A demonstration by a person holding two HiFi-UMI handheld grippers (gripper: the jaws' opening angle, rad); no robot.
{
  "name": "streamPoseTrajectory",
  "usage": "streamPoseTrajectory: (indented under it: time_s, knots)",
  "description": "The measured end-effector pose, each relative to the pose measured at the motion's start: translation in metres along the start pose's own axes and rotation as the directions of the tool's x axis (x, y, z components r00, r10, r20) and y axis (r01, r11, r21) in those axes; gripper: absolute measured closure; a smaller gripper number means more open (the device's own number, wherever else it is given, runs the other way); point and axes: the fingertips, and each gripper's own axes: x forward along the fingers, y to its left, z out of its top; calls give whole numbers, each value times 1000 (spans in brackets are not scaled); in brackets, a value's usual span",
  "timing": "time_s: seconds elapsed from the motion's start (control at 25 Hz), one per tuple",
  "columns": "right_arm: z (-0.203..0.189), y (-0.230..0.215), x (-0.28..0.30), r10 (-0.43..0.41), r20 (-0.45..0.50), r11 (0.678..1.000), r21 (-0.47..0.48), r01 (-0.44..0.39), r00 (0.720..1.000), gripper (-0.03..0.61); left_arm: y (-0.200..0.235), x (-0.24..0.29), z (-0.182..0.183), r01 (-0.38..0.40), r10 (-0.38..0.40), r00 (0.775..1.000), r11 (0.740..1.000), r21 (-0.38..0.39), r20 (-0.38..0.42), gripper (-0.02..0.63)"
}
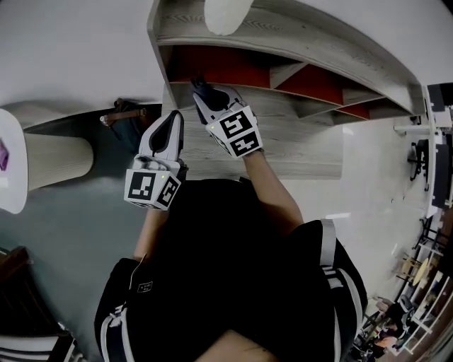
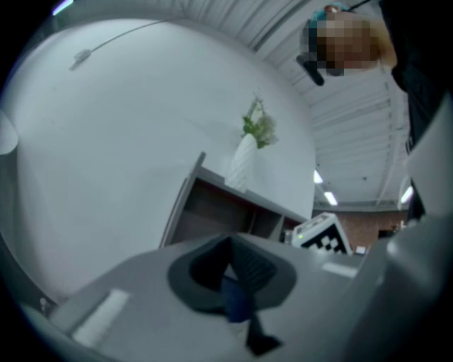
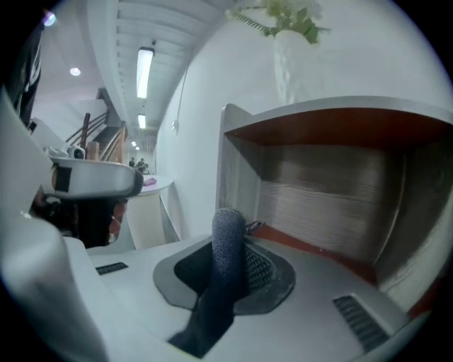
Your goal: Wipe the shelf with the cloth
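Note:
The shelf (image 1: pixel 283 141) is grey wood with red inner panels; in the right gripper view its left compartment (image 3: pixel 333 205) fills the frame close ahead. My right gripper (image 1: pixel 199 88) reaches into that compartment near its left wall, shut on a dark blue-grey cloth (image 3: pixel 226 247) that stands rolled between the jaws. My left gripper (image 1: pixel 173 120) is held lower, just outside the shelf's left front corner. Its jaws (image 2: pixel 230 279) are closed, with a small blue strip of cloth (image 2: pixel 237 300) between them. The shelf (image 2: pixel 205 212) shows farther off in the left gripper view.
A white vase (image 1: pixel 225 14) with green sprigs stands on the shelf top, above the left compartment. Left of the shelf are a white wall, a brown bag (image 1: pixel 127 117) on the floor and a round white table (image 1: pixel 10 162). Dividers (image 1: pixel 290 71) split the shelf to the right.

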Motion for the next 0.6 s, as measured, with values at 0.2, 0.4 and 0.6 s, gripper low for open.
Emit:
streamPoseTrajectory:
  time_s: [0.2, 0.4, 0.6]
  knots:
    - [1, -18, -36, -88, 54, 995, 54, 85, 995, 525, -16, 15, -6, 55, -55, 998, 998, 0, -22, 610]
    - [-2, -42, -73, -232, 90, 967, 129, 219, 969, 525, -29, 28, -11, 87, -87, 996, 996, 2, -29, 611]
    - [-6, -49, -103, -310, 149, 939, 205, 278, 939, 525, -42, 34, -13, 85, -84, 996, 995, 58, -32, 611]
